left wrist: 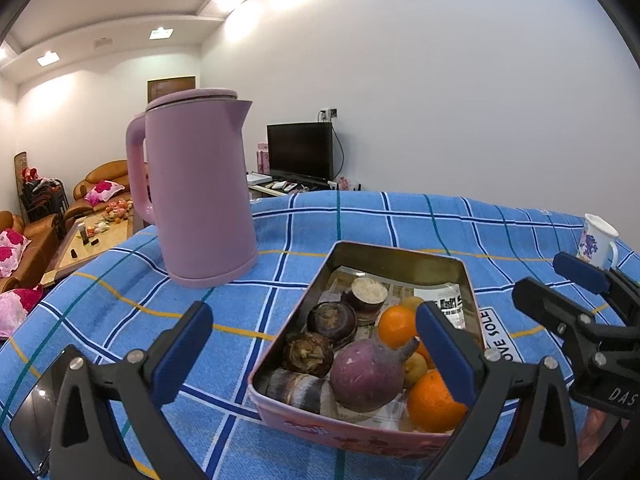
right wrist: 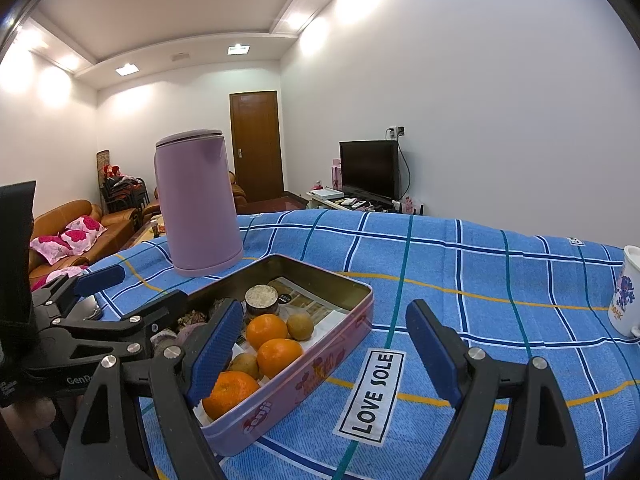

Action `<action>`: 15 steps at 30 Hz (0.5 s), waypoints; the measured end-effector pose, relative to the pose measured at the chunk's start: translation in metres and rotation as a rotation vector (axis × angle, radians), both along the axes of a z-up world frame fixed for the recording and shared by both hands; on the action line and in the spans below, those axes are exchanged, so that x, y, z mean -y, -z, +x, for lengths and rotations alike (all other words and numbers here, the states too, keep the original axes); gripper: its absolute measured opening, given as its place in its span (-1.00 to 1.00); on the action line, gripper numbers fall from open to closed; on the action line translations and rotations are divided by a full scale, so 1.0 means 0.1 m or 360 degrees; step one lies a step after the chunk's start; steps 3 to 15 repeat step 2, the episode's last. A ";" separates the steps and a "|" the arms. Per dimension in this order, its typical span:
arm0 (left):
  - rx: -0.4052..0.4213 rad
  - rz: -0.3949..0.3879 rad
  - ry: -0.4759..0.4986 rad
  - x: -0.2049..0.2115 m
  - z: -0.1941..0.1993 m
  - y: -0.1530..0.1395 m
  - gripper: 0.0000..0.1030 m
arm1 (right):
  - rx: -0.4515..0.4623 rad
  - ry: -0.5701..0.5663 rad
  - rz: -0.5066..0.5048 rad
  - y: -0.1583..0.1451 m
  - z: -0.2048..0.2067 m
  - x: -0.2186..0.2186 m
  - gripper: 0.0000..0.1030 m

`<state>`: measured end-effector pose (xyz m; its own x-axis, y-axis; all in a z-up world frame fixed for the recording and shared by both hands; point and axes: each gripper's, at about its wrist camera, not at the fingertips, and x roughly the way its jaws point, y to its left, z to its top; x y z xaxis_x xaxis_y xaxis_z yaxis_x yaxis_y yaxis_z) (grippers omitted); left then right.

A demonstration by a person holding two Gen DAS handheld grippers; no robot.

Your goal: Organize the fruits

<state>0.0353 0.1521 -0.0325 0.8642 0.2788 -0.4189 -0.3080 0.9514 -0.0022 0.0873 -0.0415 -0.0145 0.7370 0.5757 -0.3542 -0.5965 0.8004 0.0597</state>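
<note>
A pink tin (left wrist: 400,251) lined with newspaper sits on the blue checked cloth and holds the fruit. In it lie oranges (left wrist: 396,326), a round purple fruit (left wrist: 368,376), dark mangosteens (left wrist: 332,318) and small brown fruits (right wrist: 300,326). My left gripper (left wrist: 316,352) hangs open over the tin's near end with nothing between its fingers. My right gripper (right wrist: 326,350) is open too, its left finger (right wrist: 216,348) over the tin's near corner by an orange (right wrist: 230,394), its right finger above the bare cloth. Each gripper shows in the other's view, the left gripper (right wrist: 132,294) and the right gripper (left wrist: 556,284).
A tall pink kettle (left wrist: 200,188) stands behind the tin to the left. A white flowered mug (right wrist: 628,292) stands at the far right. A "LOVE SOLE" label (right wrist: 372,392) marks the cloth right of the tin. Sofas, a low table and a television lie beyond the table's edge.
</note>
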 end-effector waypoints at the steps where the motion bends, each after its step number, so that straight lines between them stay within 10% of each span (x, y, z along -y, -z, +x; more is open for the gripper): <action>1: 0.0002 0.0001 -0.0002 0.00 0.00 0.00 1.00 | -0.0002 -0.0001 0.0001 0.00 0.00 0.00 0.65; 15: 0.0002 0.0000 -0.0001 0.00 0.00 0.00 1.00 | -0.0005 -0.0001 0.0004 0.00 0.00 0.01 0.65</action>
